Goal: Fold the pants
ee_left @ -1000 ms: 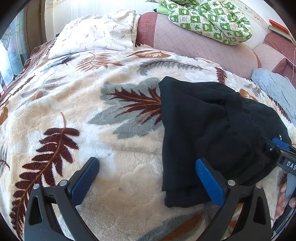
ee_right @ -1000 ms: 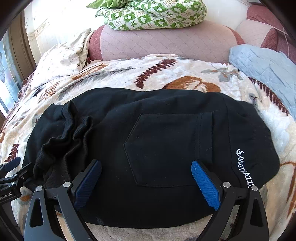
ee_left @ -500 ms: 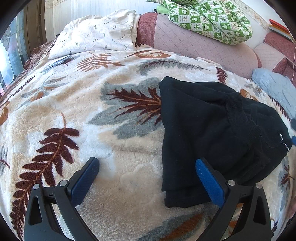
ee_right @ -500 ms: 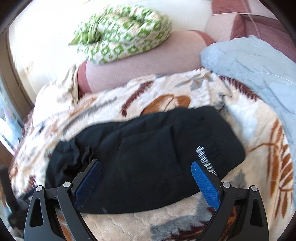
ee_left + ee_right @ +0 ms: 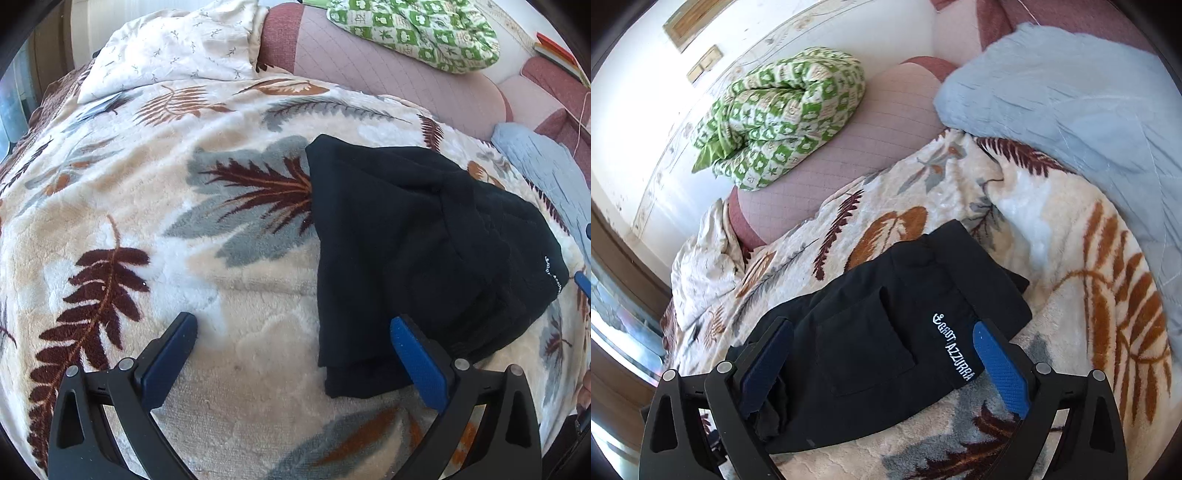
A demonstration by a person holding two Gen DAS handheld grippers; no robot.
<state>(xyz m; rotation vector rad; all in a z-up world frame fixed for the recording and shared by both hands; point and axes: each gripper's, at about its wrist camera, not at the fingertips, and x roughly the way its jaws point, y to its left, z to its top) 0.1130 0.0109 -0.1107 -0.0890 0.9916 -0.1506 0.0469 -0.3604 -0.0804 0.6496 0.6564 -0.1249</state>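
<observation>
Soft and fluffy, the bed [image 5: 258,369] is covered by a cream blanket with big brown and gray leaves, and the black pants [image 5: 417,251] lie on it in a folded bundle. In the right wrist view the pants [image 5: 879,343] show a back pocket and white letters near one edge.

Pants like these look soft and floppy, and probably light. They will bend and sag wherever they are lifted, so a pinch on one thin layer may let the rest slide open. A thick edge looks like the best place to hold, such as the band end with the white letters or a corner where the layers stack up (the corner nearest the left gripper looks like two layers). The fuzzy blanket may cling to the cloth a little, so lifting should work better than dragging.

Both grippers are empty. The left gripper [image 5: 295,354] has its blue pads spread wide, one over bare blanket and one over the edge of the pants. The right gripper [image 5: 882,358] is spread wide too, held over the pants and not pinching them.

Around the pants there is plenty of bare blanket. Farther back lie a white pillow [image 5: 177,48], a pink bolster [image 5: 369,74] with a green checked quilt [image 5: 783,114] on top, and a blue quilt [image 5: 1071,110] off to the side. None of them touch the pants or block the way.
</observation>
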